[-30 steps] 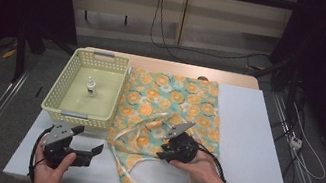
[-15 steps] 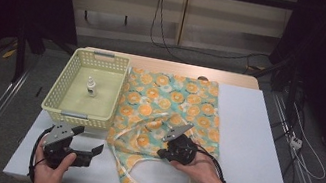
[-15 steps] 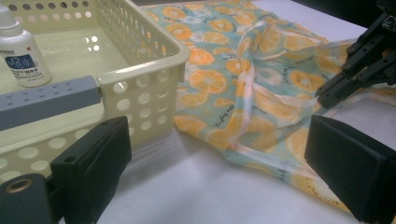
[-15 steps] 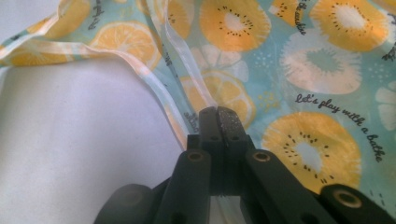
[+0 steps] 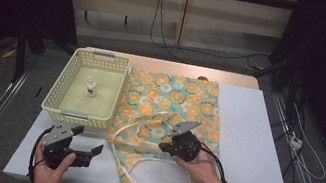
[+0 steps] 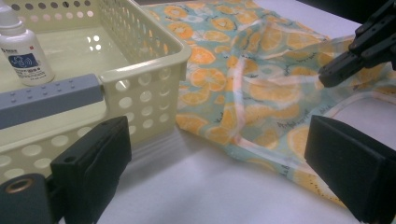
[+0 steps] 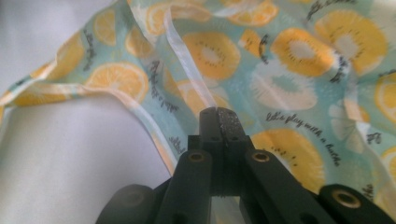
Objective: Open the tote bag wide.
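Observation:
A teal cloth [image 5: 175, 98] printed with orange slices lies spread on the white table, its white strap [image 5: 116, 136] looping off the near edge. My right gripper [image 5: 164, 147] rests on the cloth's near part with its jaws together, shut on the white strap [image 7: 187, 60], which runs straight into the tips of the right gripper [image 7: 219, 114]. My left gripper [image 5: 89, 140] is held open at the front left, empty, just short of the cloth's edge [image 6: 261, 79]. Between the open jaws of the left gripper [image 6: 219, 172] there is bare table.
A pale yellow perforated basket [image 5: 80, 116] stands at the left, beside the cloth, and holds a small white bottle [image 5: 91, 88] upright. The basket's corner [image 6: 140, 70] is close in front of the left jaws. A bare stretch of white table [image 5: 251, 153] lies right of the cloth.
The right gripper's jaws have come together on the strap, with a slight shift of the hand. The left hand and gripper have kept still.

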`<state>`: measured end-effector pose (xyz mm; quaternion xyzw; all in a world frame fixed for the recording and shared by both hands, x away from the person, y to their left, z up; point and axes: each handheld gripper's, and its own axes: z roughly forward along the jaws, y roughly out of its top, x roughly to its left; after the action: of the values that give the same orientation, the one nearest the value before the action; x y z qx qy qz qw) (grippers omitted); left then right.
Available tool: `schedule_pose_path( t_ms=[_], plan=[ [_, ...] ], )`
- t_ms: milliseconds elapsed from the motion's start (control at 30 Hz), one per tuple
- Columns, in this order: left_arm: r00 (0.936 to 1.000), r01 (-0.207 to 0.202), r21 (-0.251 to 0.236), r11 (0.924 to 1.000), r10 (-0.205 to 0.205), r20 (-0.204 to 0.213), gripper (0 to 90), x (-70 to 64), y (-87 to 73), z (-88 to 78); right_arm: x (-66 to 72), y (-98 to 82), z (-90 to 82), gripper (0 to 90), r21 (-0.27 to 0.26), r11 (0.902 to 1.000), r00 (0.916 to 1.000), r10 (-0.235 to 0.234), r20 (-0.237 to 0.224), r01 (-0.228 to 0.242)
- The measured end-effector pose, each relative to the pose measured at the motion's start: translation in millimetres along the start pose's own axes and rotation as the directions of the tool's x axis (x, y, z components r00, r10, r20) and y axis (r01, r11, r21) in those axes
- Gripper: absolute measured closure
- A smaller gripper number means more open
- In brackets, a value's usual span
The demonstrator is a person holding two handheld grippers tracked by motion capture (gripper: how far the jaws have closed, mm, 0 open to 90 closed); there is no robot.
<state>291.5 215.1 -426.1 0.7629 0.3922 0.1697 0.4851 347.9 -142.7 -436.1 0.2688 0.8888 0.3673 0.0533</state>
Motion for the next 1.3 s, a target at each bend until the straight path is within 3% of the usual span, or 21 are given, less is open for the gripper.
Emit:
schedule_pose_path(
  t_ms=[300, 833, 1000, 1100, 1133, 1200, 1300],
  plan=[
    [1.0, -0.002, 0.0, 1.0, 0.002, -0.007, 7.1, 0.5, 0.1, 0.1, -4.8, 9.5, -19.3, 90.0, -0.126, 0.9918, 0.999, 0.025, 0.037, -0.02],
    [0.9999, 0.011, 0.003, 0.9999, -0.011, -0.011, 7.6, 2.7, -1.7, 0.1, -16.7, 34.9, -39.2, 90.0, -0.23, 0.9728, 0.9973, 0.041, 0.061, -0.026],
    [0.9999, 0.01, 0.002, 0.9999, -0.01, -0.006, 7.6, 3.8, -2.2, -1.2, -22.9, 47.4, -47.6, 90.0, -0.275, 0.9611, 0.997, 0.045, 0.063, -0.025],
    [0.9999, 0.015, 0.0, 0.9999, -0.015, -0.008, 7.6, 3.9, -2.1, -1.3, -27.6, 57.8, -57.0, 90.0, -0.326, 0.9453, 0.9965, 0.043, 0.072, -0.017],
    [0.9999, 0.015, 0.0, 0.9999, -0.015, -0.008, 7.6, 3.9, -2.1, -1.3, -27.6, 57.8, -57.0, 90.0, -0.326, 0.9453, 0.9965, 0.043, 0.072, -0.017],
    [0.9997, 0.021, -0.007, 0.9997, -0.021, -0.012, 7.4, 3.3, -2.4, -1.3, -30.2, 61.2, -64.2, 90.0, -0.368, 0.9298, 0.9963, 0.046, 0.073, -0.016],
    [0.9997, 0.017, -0.007, 0.9998, -0.017, -0.018, 7.4, 3.9, -2.5, -3.2, -30.9, 62.4, -72.0, 90.0, -0.388, 0.9214, 0.9965, 0.039, 0.074, -0.008]
  ],
)
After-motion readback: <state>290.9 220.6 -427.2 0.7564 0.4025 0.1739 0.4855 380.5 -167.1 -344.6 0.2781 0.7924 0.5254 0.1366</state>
